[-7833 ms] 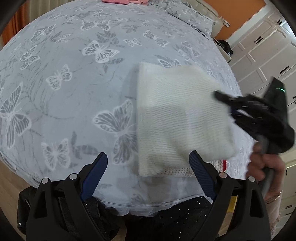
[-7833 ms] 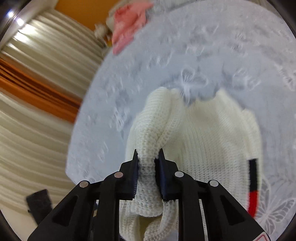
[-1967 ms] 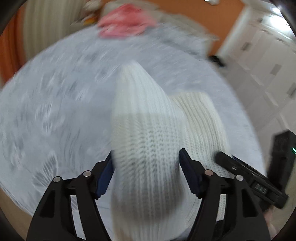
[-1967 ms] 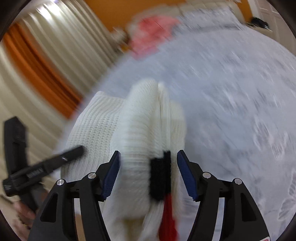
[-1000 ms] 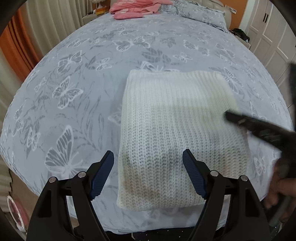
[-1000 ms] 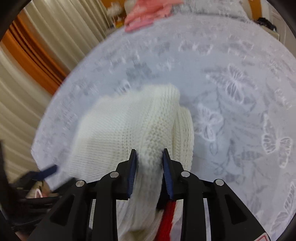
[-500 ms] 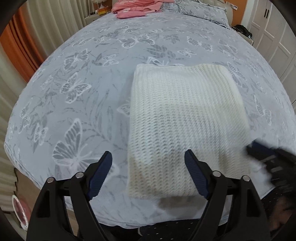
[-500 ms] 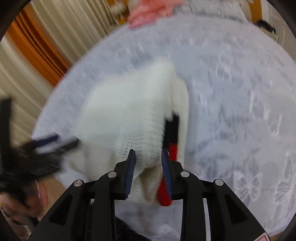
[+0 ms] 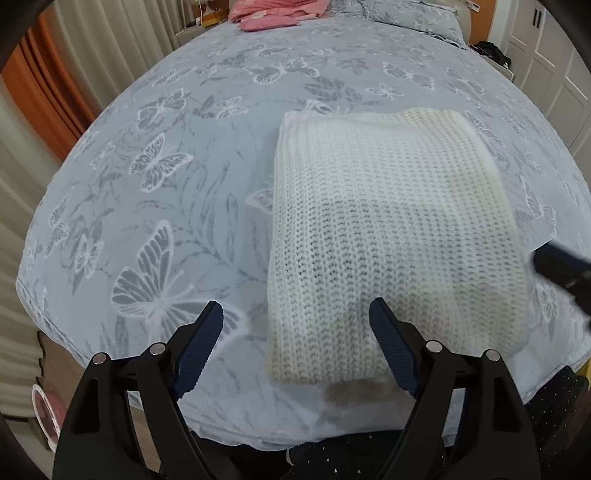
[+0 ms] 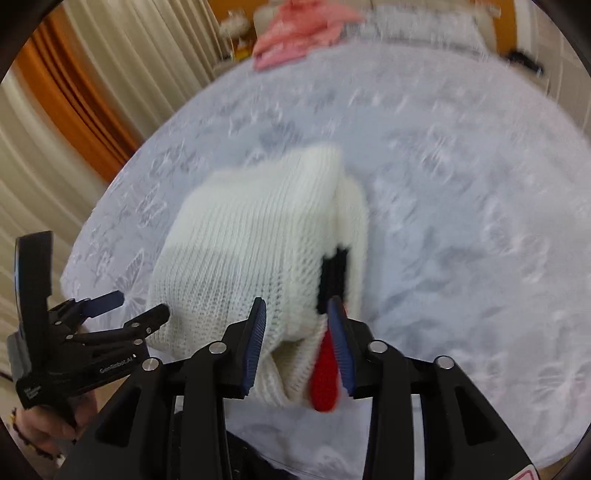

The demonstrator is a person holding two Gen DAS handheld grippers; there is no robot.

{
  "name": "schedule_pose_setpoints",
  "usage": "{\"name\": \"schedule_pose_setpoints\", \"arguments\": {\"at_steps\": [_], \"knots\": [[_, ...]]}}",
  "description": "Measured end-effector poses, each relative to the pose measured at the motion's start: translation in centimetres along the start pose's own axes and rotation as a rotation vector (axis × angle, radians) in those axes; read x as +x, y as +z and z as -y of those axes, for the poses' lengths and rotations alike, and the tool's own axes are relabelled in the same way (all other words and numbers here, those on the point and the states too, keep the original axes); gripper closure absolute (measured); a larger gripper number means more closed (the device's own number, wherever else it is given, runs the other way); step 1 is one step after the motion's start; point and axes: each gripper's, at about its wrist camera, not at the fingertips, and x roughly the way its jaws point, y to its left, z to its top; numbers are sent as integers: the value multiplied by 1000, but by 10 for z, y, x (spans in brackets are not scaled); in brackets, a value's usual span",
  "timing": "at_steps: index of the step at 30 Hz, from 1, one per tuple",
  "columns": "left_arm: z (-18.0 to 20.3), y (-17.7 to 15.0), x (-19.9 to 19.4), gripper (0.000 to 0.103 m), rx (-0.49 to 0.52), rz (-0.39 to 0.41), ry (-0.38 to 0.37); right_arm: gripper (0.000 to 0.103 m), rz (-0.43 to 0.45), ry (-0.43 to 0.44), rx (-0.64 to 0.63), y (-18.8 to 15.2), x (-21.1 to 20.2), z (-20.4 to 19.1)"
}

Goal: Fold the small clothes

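We find the cream-white chunky-knit sweater folded into a thick rectangular pad and lying flat on the grey butterfly-print bedspread, close to the near edge of the bed; in the left wrist view it fills the area from the centre out towards 3 o'clock. The left gripper hangs above the pad's near left corner with its jaws wide and nothing between them. The right gripper sits at the pad's near right corner; its jaws are opening, and a fold of cream knit and the red-and-black striped trim lie in the gap, the left pad at most grazing the knit and the right pad just beside the trim, neither pressing. We judge the garment soft, bulky and light, with a coarse rib that should not slip against the ribbed blue pads, though the loose stitches could snag. Being limp, it will sag or unfold if lifted by one layer. Any further hold is best taken across the full stack at a folded edge, at both near corners together. A pile of pink clothing lies at 12 o'clock, well apart.
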Motion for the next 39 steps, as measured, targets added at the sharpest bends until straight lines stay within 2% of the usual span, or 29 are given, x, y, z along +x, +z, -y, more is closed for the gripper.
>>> {"name": "schedule_pose_setpoints", "arguments": {"at_steps": [2,7,17,20,24,27,31,35,39], "knots": [[2,-2,-9,24,6,16,7,52,37,-26,-6,-2,-14,2],[10,-9,-30,23,16,64,18,47,77,-84,13,-19,-33,10],[29,-33,-56,23,28,106,41,42,83,-88,45,-53,-53,17],[32,-41,-69,20,11,161,37,37,96,-86,45,-62,-62,18],[37,-54,-85,14,-22,264,68,35,117,-97,45,-77,-69,19],[40,-64,-88,12,-40,313,79,33,149,-153,0,-93,-70,16],[47,-79,-87,12,-28,334,58,31,168,-226,-57,-113,-68,18],[51,-83,-90,12,-25,351,76,31,146,-226,-13,-115,-65,28],[51,-86,-87,12,-39,332,84,30,142,-231,-9,-117,-64,28]]}}
